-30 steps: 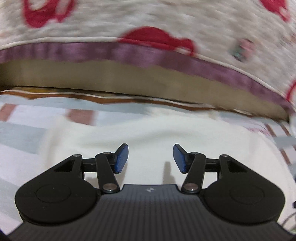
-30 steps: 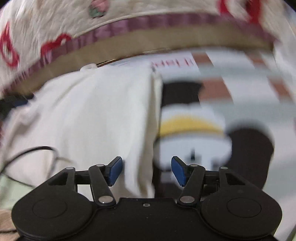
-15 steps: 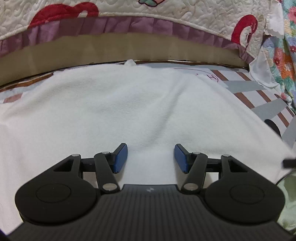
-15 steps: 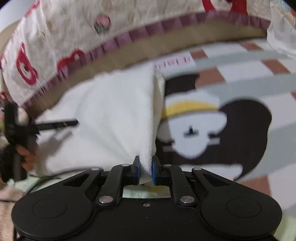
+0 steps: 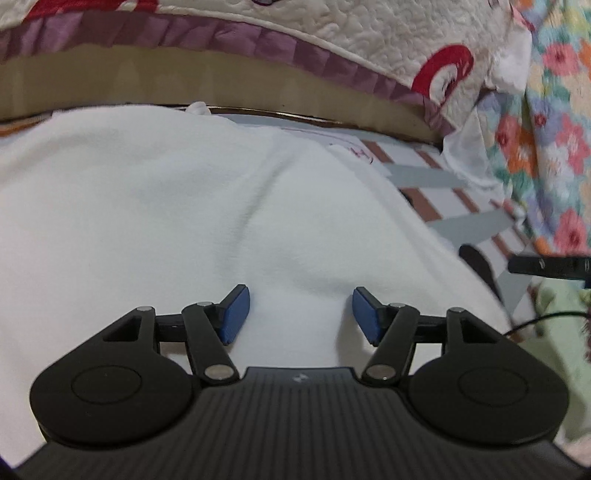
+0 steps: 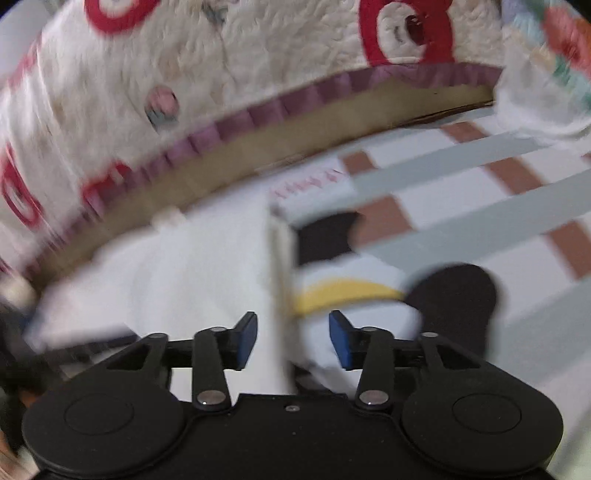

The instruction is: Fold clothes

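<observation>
The left gripper (image 5: 299,314) hangs wide open and empty over the white garment (image 5: 192,221). The right gripper (image 6: 292,341) is likewise spread, empty, straddling the garment's right edge. The garment lies flat on a striped mat (image 6: 480,192), its far edge near the quilted cover (image 5: 332,33).

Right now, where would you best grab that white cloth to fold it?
Probably at its right edge, where the white cloth ends in a thick straight border on the mat. The right gripper is open astride that edge, so pinching it from the near end looks easiest. The left gripper is open over the flat middle.
</observation>
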A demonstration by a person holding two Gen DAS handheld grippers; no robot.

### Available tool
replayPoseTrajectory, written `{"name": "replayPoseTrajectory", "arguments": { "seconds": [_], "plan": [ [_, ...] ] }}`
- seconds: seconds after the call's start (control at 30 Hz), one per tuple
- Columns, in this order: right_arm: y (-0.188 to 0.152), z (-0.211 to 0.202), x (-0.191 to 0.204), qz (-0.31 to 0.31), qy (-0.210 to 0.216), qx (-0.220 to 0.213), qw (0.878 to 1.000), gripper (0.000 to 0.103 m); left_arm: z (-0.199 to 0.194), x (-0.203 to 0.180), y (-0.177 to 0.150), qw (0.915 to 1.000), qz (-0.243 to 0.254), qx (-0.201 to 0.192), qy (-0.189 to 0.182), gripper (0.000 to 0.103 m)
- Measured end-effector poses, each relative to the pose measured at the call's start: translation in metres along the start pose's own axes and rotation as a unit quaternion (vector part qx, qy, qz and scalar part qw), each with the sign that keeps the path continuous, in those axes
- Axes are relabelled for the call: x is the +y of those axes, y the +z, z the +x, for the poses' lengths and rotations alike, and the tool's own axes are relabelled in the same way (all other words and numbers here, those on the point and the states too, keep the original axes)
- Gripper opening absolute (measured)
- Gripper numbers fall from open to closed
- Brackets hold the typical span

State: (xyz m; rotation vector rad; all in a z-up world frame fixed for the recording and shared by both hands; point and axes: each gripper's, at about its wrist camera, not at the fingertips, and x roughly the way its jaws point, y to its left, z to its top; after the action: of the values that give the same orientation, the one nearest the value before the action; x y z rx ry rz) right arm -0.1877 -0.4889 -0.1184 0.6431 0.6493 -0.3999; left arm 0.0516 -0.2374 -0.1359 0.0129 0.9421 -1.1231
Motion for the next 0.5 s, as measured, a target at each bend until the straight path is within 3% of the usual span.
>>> {"name": "replayPoseTrajectory", "arguments": {
  "seconds": [0.1,0.23,0.33,0.4,0.47,0.5],
  "plan": [
    [0.025,0.04,0.005,0.004,0.031,-0.01,0.999,0.061,-0.009,0.007,0.003,0.9992,-0.025,-0.024,-0.023,0.061],
    [0.057,0.093,0.012,0.009,0.073,-0.024,0.997,0.064,-0.029,0.027,0.007,0.9971,-0.024,-0.068,0.024,0.06],
    [0.083,0.143,0.02,0.005,0.056,0.004,0.998,0.066,-0.038,0.047,0.009,0.9949,-0.034,-0.08,0.052,0.06],
    [0.091,0.158,0.02,-0.01,0.082,0.022,0.996,0.065,-0.039,0.056,0.01,0.9942,-0.041,-0.077,0.063,0.06],
    [0.097,0.172,0.021,-0.026,0.11,0.04,0.993,0.017,-0.039,0.059,0.01,0.9942,-0.042,-0.074,0.066,0.06],
    [0.101,0.179,0.021,-0.035,0.123,0.048,0.991,0.015,-0.038,0.059,0.009,0.9944,-0.041,-0.072,0.065,0.06]
  ]
}}
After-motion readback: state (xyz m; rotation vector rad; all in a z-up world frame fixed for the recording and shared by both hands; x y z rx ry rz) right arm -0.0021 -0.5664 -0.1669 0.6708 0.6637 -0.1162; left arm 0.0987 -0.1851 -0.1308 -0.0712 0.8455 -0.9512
